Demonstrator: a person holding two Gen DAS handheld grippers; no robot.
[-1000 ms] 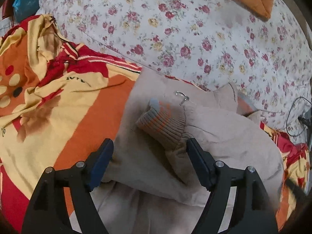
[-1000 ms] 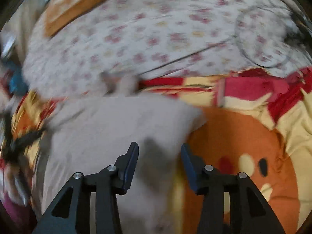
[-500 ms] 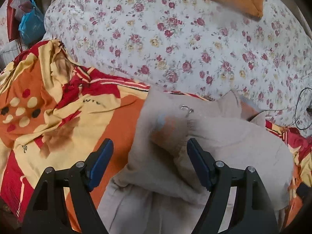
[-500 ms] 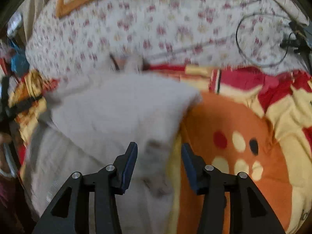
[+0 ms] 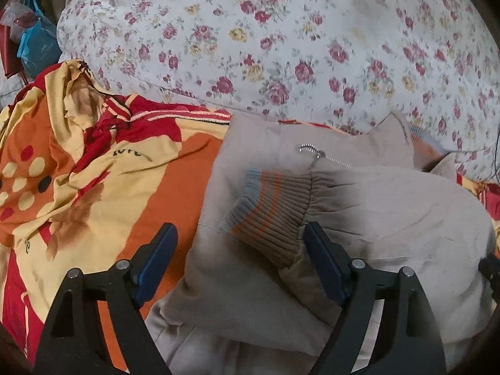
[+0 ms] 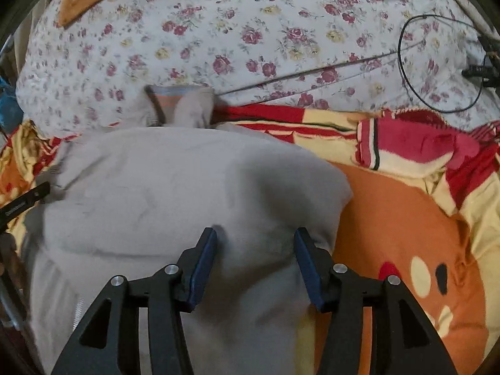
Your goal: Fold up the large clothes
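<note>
A beige zip-up jacket (image 5: 390,218) lies bunched on the bed, its zipper pull (image 5: 309,150) near the collar. A sleeve is folded over the body, ending in a ribbed brown cuff (image 5: 268,215) with blue and orange stripes. My left gripper (image 5: 240,250) hovers just over that cuff. Its jaws are opening, with the cuff between them and the left pad well clear of it. In the right wrist view the jacket (image 6: 187,187) is a rounded mound. My right gripper (image 6: 254,250) is at its near right edge, jaws opening, with fabric bulging between the pads.
The jacket rests on an orange, yellow and red sheet (image 5: 93,172) (image 6: 406,218). A floral quilt (image 5: 281,47) (image 6: 250,31) rises behind it. A black cable (image 6: 437,62) loops on the quilt at the right. A blue bag (image 5: 37,47) hangs at the far left.
Both grippers dropped closer to the jacket and their jaws widened. The cuff now looks larger and nearer between the left fingers. The right view has steadied after its blur.
</note>
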